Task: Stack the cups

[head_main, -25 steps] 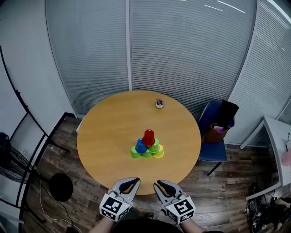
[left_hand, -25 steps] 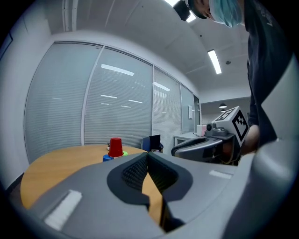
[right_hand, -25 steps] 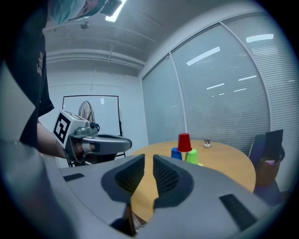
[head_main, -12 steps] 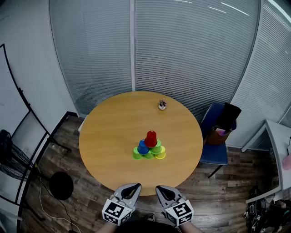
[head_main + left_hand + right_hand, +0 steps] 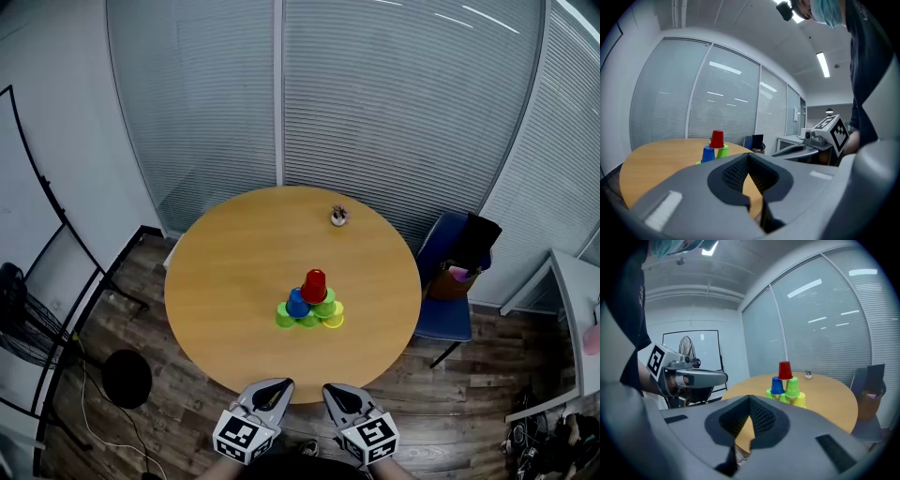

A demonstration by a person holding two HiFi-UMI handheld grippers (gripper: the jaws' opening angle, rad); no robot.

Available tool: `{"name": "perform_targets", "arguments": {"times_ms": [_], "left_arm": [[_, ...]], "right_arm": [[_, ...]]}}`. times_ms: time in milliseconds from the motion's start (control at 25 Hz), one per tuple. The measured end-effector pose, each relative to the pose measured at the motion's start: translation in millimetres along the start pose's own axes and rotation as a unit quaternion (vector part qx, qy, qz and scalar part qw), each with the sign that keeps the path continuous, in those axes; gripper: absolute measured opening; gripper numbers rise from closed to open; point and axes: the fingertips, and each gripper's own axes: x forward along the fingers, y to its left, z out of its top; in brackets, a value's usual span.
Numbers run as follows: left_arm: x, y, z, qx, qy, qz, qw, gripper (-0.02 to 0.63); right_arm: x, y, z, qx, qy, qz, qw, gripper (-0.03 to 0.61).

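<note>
Mid-frame on the desk (image 5: 216,281) the cup pyramid (image 5: 311,302) looks finished; left hand-held gripper (image 5: 278,384) and right hand-held gripper (image 5: 331,387), bottom centre, pressed together and empty, probably nothing left to place.

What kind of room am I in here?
Probably an office meeting room: blind-covered glass walls, a round wooden table, and a blue chair beside it.

We see a round wooden table (image 5: 225,272). A cup pyramid (image 5: 310,306) stands near its centre, the green-green-yellow bottom row resting on the wood. A small pot-like object (image 5: 338,217) sits near the far edge, well apart.
</note>
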Motion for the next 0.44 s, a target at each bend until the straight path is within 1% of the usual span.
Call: {"name": "perform_targets", "arguments": {"times_ms": [200, 440], "left_arm": [[3.8, -1.6, -1.3, 0.0, 0.012, -0.005, 0.9999, 0.009], [9.5, -2.8, 0.0, 0.0, 0.002, -0.004, 1.0, 0.009]], "right_arm": [[0.3, -3.3, 0.9, 0.001, 0.0, -0.001, 1.0, 0.014], [-1.3, -7.7, 0.5, 0.0, 0.002, -0.002, 1.0, 0.014]]}}
